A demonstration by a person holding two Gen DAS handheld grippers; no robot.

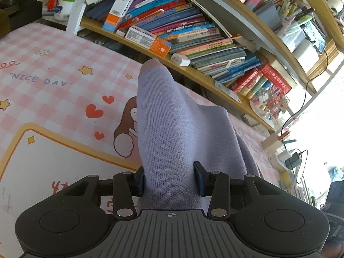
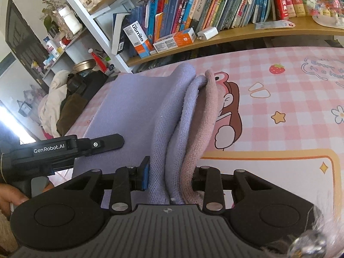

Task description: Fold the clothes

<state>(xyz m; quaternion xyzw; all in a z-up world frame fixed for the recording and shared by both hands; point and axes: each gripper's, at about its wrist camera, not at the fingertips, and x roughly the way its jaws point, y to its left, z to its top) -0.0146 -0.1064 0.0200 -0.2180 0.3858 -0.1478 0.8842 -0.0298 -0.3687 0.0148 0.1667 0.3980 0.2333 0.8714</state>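
Observation:
A lilac knit garment with a pale pink edge lies on the pink checked table mat. My left gripper is shut on a bunched fold of it, which rises between the fingers. In the right wrist view the same garment spreads flat to the left, and its thick folded edge with the pink trim runs up the middle. My right gripper is shut on that folded edge. The left gripper's black body shows at the left, over the flat cloth.
A wooden bookshelf full of books runs along the far side of the table, with cartons and a white charger on its ledge. A pile of clothes and bags sits beyond the table's left end. Cables and adapters lie at the right.

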